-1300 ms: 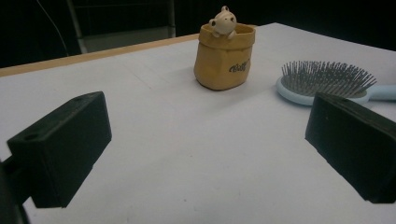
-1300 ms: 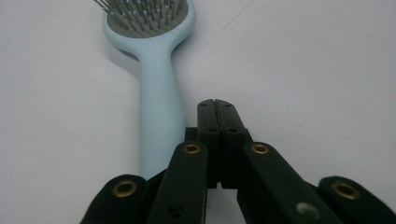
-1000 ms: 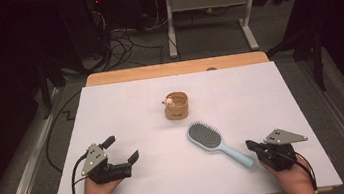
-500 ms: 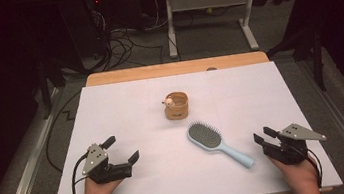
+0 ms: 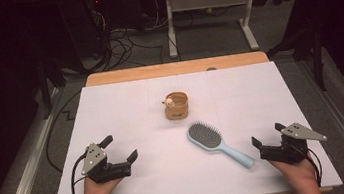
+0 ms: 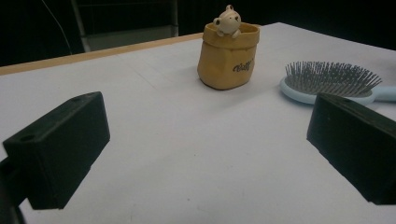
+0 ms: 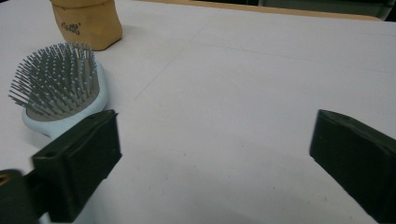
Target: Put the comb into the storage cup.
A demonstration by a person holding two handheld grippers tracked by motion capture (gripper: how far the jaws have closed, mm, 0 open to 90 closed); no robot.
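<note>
Dark room, white-covered table (image 5: pixel 126 108) under the high camera. Pale-blue hairbrush (image 5: pixel 219 143) lay bristles up at about 5 o'clock from the tan pouch (image 5: pixel 177 106) (small bear figure peeking out). Right tongs (image 5: pixel 265 141) just opened wide beside the handle tip, nothing between them. Left tongs (image 5: pixel 119 148) rested apart, empty, at 8 o'clock. Brush apparently released; any further placing undone.

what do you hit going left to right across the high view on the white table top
left claw → tan pot with the small figure → light blue hairbrush → right claw
</note>
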